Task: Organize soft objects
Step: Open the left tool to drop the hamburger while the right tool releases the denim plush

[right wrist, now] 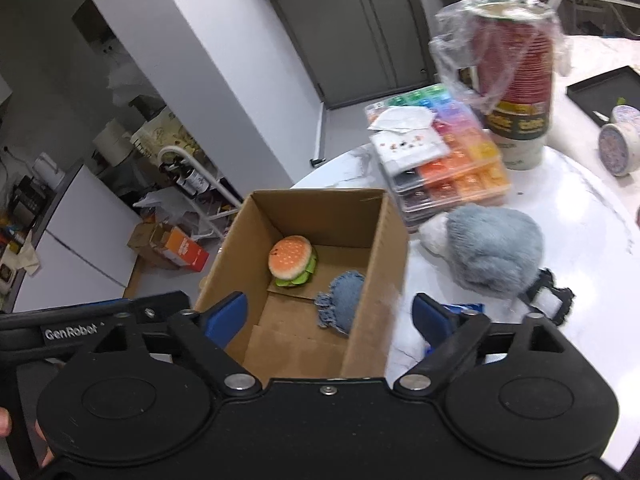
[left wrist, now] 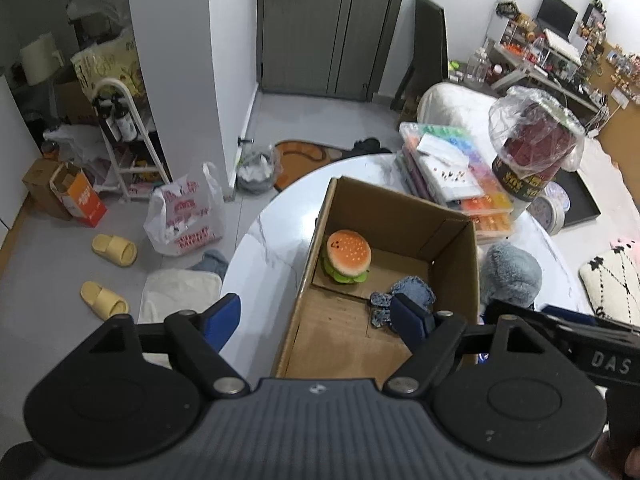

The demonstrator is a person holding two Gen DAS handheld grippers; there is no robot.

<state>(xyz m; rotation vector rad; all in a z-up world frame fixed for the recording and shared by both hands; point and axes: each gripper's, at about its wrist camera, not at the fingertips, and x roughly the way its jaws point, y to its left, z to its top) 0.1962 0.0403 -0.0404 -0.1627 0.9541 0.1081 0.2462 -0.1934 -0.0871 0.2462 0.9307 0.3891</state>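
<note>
An open cardboard box point(left wrist: 456, 240) point(right wrist: 384, 240) stands on the white round table point(left wrist: 272, 248). Inside lie a plush hamburger point(left wrist: 347, 256) point(right wrist: 292, 261) and a small denim plush point(left wrist: 404, 294) point(right wrist: 345, 305). A fluffy grey-blue plush point(left wrist: 510, 274) point(right wrist: 494, 250) lies on the table just right of the box. My left gripper point(left wrist: 320, 316) is open and empty above the box's near end. My right gripper point(right wrist: 330, 314) is open and empty, straddling the box's right wall. A blue item point(right wrist: 466, 307) shows behind its right finger.
Stacked bead organiser cases point(left wrist: 456, 176) point(right wrist: 444, 148) and a plastic-wrapped stack of red cups point(left wrist: 534, 148) point(right wrist: 516, 80) stand behind the box. A round tin point(right wrist: 618, 146) and a black tray point(right wrist: 608, 90) lie further right. Bags, slippers and boxes litter the floor at left.
</note>
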